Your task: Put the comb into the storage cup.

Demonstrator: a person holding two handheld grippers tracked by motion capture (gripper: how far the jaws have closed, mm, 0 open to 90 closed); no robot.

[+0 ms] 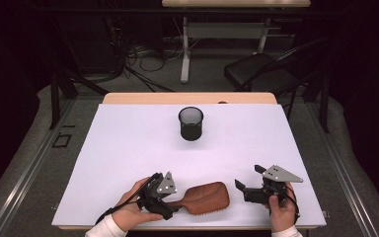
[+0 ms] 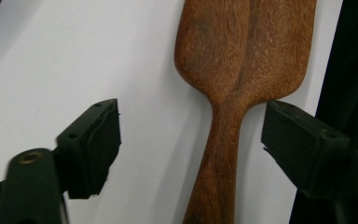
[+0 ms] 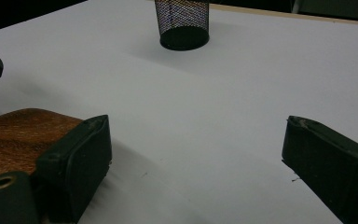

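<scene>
Item one, wooden brush (image 1: 205, 197): it lies flat, bristles down, at the near edge of the white table (image 1: 128, 148), well in front of the mesh cup (image 1: 191, 123), handle toward your left gripper (image 1: 170, 210). That gripper straddles the handle, pads (image 2: 95, 144) spread on either side and not pressing the wood. Your right gripper (image 1: 249, 185) hovers just right of the brush head, jaws spread with nothing between them, pointed toward the cup.

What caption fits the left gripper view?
Left gripper open around the handle of a wooden hairbrush lying on the white table.
</scene>
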